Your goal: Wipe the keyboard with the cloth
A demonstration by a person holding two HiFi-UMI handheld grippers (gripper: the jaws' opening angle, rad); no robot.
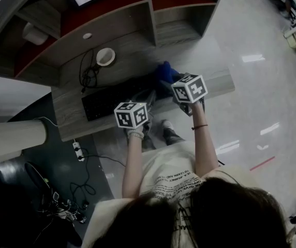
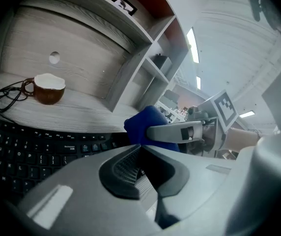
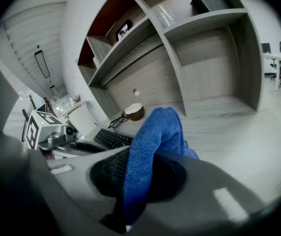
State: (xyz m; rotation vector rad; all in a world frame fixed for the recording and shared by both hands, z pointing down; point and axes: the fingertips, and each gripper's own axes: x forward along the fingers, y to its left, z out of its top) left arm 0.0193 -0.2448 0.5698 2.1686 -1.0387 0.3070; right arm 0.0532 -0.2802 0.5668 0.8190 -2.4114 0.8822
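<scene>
Both forearms reach forward from the body, the left forearm point(image 1: 132, 164) straight ahead and the right forearm point(image 1: 204, 149) slightly farther out. The left tool point(image 1: 147, 99) and right tool point(image 1: 173, 84) sit close side by side, angled toward each other. The left tool's jaws are closed together with nothing between them. The right tool's jaws pinch a fold of blue cloth point(image 3: 153, 141).
</scene>
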